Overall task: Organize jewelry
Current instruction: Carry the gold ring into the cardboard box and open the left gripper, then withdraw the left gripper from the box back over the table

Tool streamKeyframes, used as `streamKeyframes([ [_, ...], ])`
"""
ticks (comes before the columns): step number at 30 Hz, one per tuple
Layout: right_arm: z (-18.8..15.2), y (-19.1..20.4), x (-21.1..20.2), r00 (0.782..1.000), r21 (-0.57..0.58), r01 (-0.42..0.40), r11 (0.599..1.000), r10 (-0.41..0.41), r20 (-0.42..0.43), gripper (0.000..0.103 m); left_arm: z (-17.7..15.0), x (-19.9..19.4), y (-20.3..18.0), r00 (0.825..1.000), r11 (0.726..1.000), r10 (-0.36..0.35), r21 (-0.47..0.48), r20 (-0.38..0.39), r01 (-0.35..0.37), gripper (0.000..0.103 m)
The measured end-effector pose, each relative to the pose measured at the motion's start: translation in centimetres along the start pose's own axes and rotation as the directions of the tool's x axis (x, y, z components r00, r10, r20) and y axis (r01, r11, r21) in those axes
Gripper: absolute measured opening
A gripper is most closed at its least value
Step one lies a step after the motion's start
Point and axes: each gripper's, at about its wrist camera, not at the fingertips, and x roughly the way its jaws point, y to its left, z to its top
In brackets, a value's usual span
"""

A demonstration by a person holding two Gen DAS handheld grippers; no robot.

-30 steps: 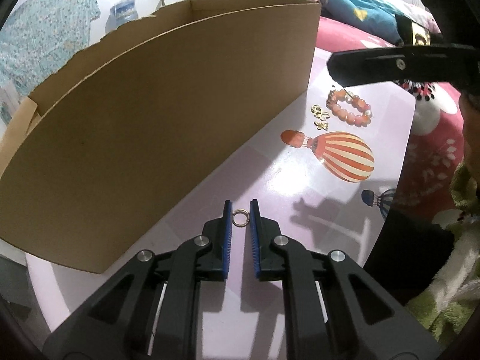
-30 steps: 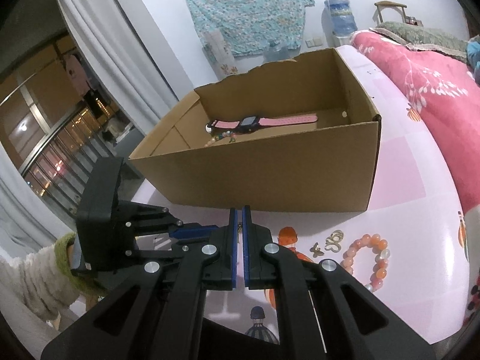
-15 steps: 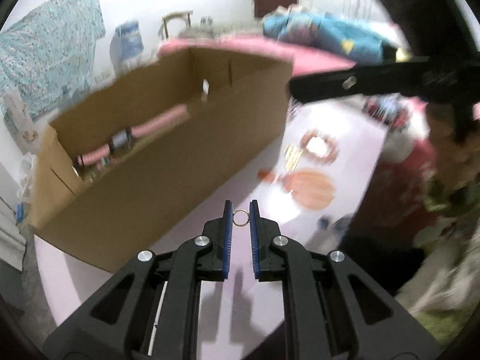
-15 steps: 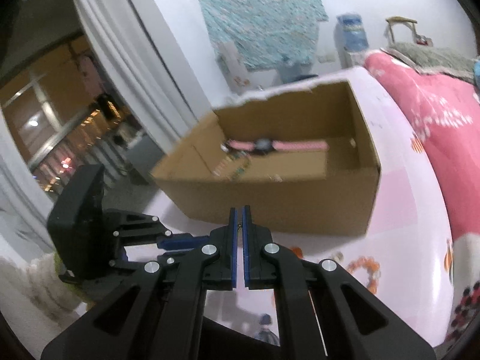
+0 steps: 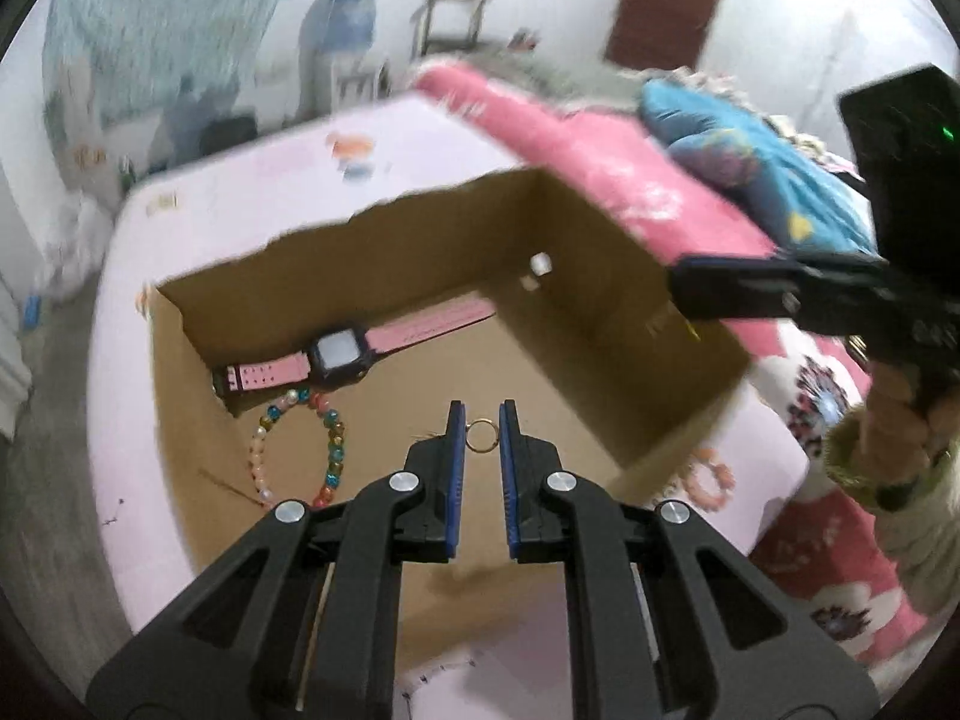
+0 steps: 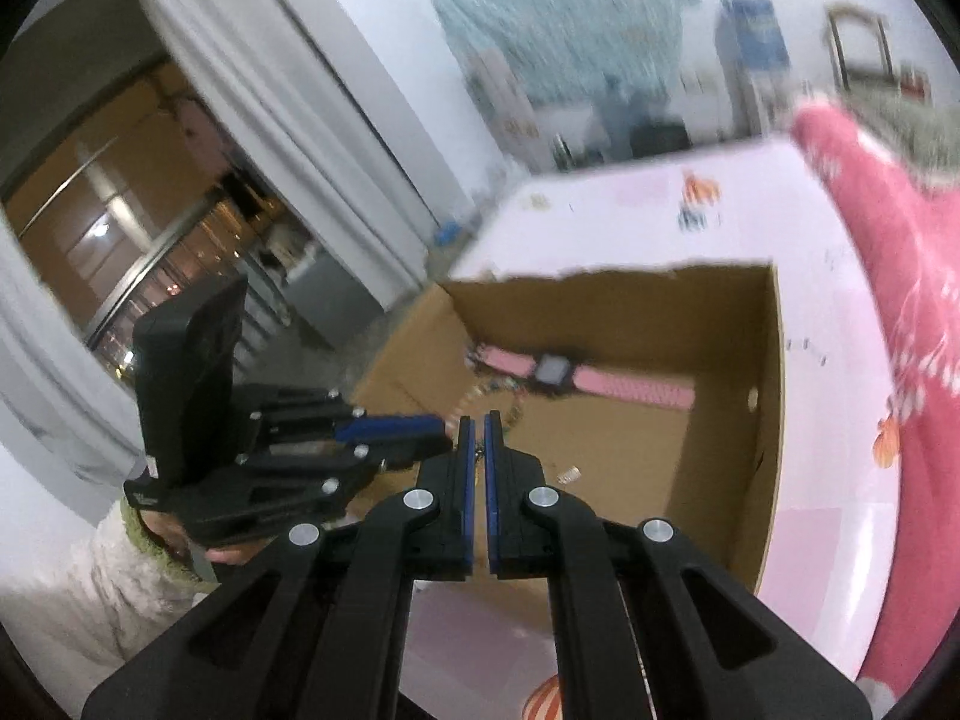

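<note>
Left wrist view: left tool (image 5: 478, 420) pinches gold ring (image 5: 482, 436) edge-on above open cardboard box (image 5: 600, 276); right tool (image 6: 478, 420) clenched on something tiny; ring may slip, bouncing outside.

Home bedroom, I'd say.
I see a bed with pink floral bedding (image 5: 606, 156), a blue blanket (image 5: 762, 174), white curtains (image 6: 312, 102), a water dispenser (image 6: 753, 30).

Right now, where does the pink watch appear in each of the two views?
Left wrist view: the pink watch lies left of centre, against the far wall inside the cardboard box.
Right wrist view: it lies just right of centre, again along the box's far wall.
Shared landmark: the bead bracelet beside the watch.
</note>
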Motion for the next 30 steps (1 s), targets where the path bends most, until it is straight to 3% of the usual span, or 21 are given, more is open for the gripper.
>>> streamKeyframes([
  [5,1.9,-4.0,4.6,0.989,0.132,-0.001,0.991,0.021,-0.147,0.003,2.2,4.3,3.5,0.993,0.995,-0.005,-0.103,-0.116,-0.007,0.010],
  [10,2.3,-5.3,7.3,0.975,0.139,0.049,0.989,-0.017,-0.222,0.003,3.1,6.4,4.4,0.985,0.990,0.006,-0.140,-0.172,-0.031,0.011],
  [18,2.1,-6.2,7.7,0.975,0.162,0.052,0.985,-0.016,-0.221,0.005,3.6,6.5,5.1,0.988,0.986,0.025,-0.162,-0.150,-0.049,0.033],
  [26,2.2,-6.3,6.1,0.983,0.136,0.085,0.987,-0.061,-0.171,0.007,3.5,5.2,5.9,0.995,0.979,0.039,-0.196,-0.096,-0.058,0.034],
  [30,2.0,-5.4,3.3,0.991,0.108,0.102,0.989,-0.092,-0.093,0.028,3.0,3.1,5.4,0.998,0.981,0.050,-0.184,-0.040,-0.056,0.036],
])
